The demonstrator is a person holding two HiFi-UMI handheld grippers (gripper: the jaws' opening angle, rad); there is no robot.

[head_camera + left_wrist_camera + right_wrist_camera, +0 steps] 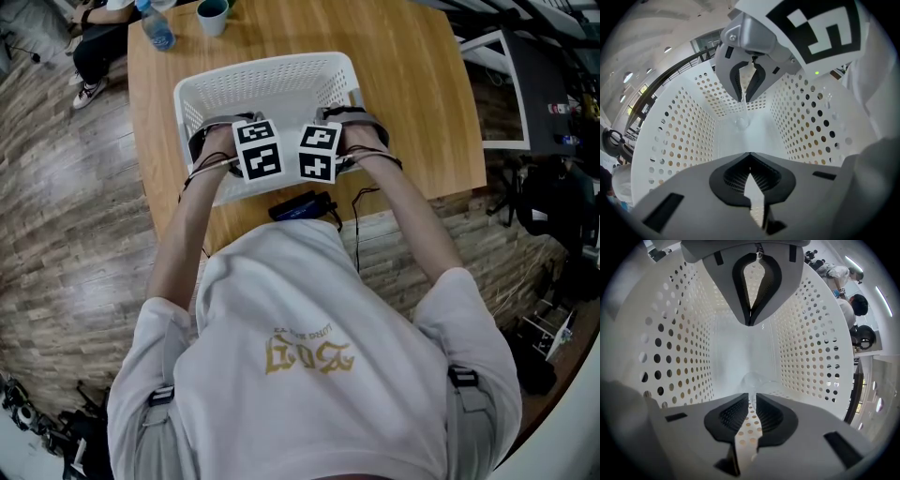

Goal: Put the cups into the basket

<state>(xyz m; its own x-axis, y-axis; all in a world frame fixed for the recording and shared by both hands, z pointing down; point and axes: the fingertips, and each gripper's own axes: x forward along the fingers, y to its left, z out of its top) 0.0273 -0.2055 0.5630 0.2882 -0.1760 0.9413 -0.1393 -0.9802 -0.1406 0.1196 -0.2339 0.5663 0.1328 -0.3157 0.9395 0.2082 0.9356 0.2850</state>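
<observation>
While both tools reach into the white perforated basket (281, 80), which stands on the wooden desk (422, 84) in the upper middle of the head view, the right tool (751, 395) has its jaws set narrow on the thin wall of a clear cup (754, 379).

Clear cup: colourless, transparent and thin-walled, so that the basket's holes show through it. Only a faint curved outline is legible, just beyond the jaw tips at the lower middle of the right gripper view. In the left gripper view it appears as a pale round glint below the right tool's tips, near the middle of the frame. Its long axis seems to run from those tips on toward the basket floor. Which end is the mouth cannot be told, nor whether it touches the floor.

Left tool (750, 154): jaws closed tip to tip, facing the right tool across the basket interior.

Marker cubes (258, 150): side by side over the basket's near rim, at the middle of the head view.

Teal cup (213, 16): opaque, upright, mouth up, long axis vertical. It stands on the desk at the upper left of the head view, outside the basket and near a water bottle (157, 28).

Black device (300, 206): on the desk's near edge, below the basket in the frame.
</observation>
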